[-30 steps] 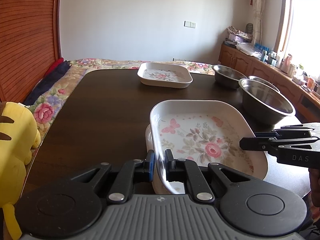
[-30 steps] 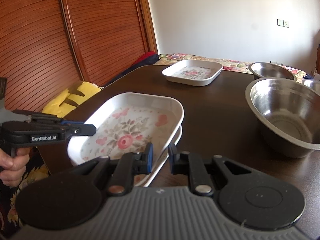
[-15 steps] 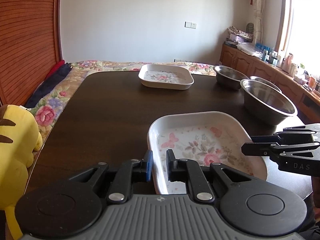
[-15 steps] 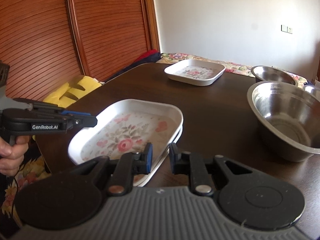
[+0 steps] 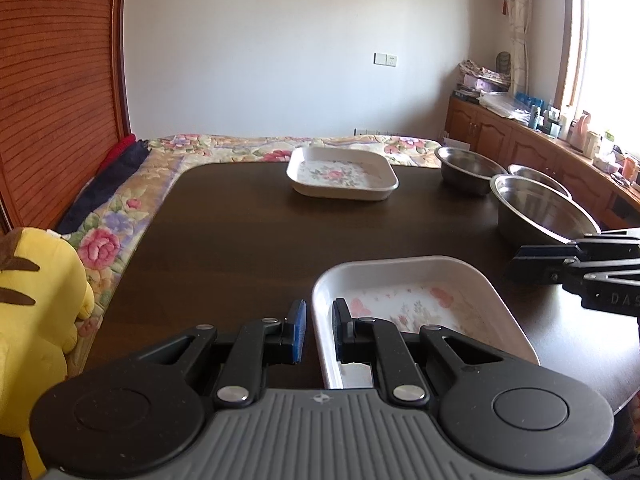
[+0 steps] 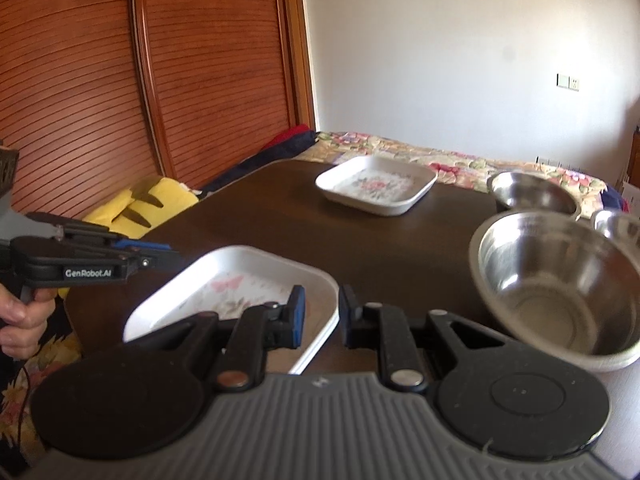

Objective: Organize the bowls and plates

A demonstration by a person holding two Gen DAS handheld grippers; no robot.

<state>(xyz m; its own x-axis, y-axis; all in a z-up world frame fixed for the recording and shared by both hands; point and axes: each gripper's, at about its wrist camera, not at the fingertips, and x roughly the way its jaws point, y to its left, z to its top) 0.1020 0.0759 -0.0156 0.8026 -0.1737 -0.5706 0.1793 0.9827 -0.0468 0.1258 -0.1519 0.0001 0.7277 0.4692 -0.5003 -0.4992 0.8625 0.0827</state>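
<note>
The near floral plate (image 5: 420,304) sits flat on the counter (image 5: 224,232), its left rim running between the left gripper (image 5: 319,330)'s jaws, which stand narrowly parted and seemingly clear of it. The right gripper (image 6: 322,318) straddles the opposite rim, likewise apart. A second plate (image 5: 342,174) and steel bowls (image 6: 560,280) wait well beyond, likely next to be stacked.

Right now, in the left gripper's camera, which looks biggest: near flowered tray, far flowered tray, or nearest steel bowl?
1. Near flowered tray.
2. Nearest steel bowl and far flowered tray look similar; nearness makes true sizes unsure.
</note>
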